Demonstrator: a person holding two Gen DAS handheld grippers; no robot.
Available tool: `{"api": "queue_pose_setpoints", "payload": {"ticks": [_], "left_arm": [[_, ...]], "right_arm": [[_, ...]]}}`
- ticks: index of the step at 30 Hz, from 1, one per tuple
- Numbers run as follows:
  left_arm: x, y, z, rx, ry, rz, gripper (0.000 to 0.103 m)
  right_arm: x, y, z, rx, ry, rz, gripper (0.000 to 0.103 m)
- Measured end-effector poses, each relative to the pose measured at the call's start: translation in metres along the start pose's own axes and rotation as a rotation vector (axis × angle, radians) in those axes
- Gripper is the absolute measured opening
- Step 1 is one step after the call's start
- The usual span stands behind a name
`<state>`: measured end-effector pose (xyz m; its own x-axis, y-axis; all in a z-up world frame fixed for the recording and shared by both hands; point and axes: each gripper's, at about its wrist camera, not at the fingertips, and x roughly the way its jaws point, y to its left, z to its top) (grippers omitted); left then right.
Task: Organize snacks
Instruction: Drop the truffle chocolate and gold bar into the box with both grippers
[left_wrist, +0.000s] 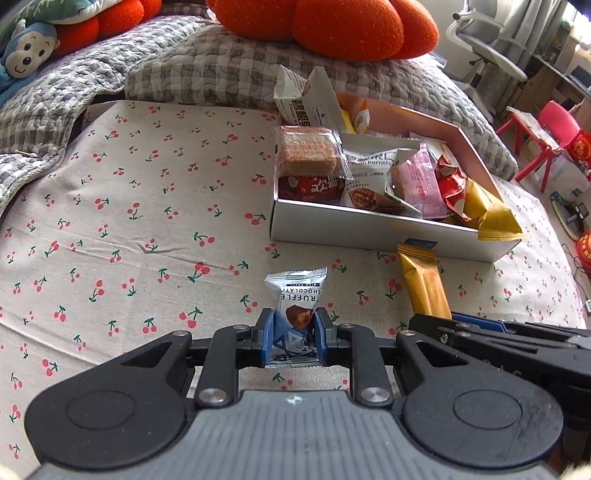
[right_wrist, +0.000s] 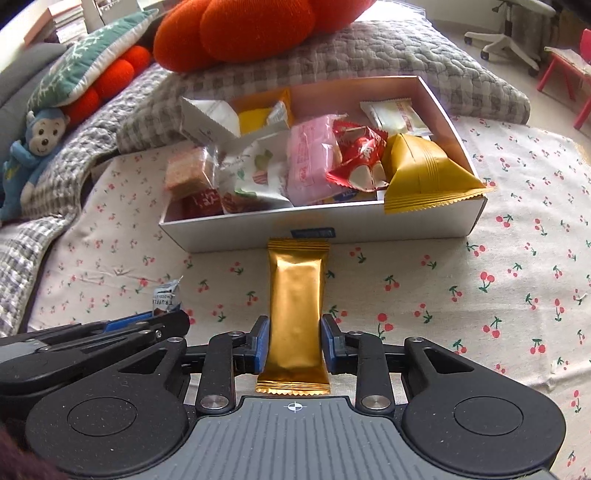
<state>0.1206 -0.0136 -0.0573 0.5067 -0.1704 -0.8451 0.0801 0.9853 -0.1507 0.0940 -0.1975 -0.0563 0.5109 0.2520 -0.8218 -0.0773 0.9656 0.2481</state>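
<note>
Gold bar (right_wrist: 296, 314) clamped in right tool (right_wrist: 294, 332); truffle packet (left_wrist: 296, 306) in left tool (left_wrist: 294, 325).

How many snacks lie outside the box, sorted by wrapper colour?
Silver: 1, the truffle pack, gripped by the left tool.
Gold: 1, the bar, gripped by the right tool.
Total: 2, both on the near side of the box.
</note>
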Motion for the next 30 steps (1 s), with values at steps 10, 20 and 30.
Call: {"api": "queue_pose_setpoints", "payload": {"ticks": [10, 20, 30], "left_arm": [[-0.008, 0.016, 0.008, -0.061, -0.018, -0.026, 0.021], [-0.016, 0.039, 0.02, -0.143, -0.045, -0.055, 0.021], [-0.021, 0.043, 0.025, -0.169, -0.083, -0.092, 0.021]], "right_arm": [[-0.018, -0.006, 0.0, 0.044, -0.037, 0.059, 0.028], [-0.037, -0.021, 0.0, 0.113, -0.087, 0.116, 0.028], [-0.046, -0.029, 0.004, 0.142, -0.134, 0.119, 0.028]]}}
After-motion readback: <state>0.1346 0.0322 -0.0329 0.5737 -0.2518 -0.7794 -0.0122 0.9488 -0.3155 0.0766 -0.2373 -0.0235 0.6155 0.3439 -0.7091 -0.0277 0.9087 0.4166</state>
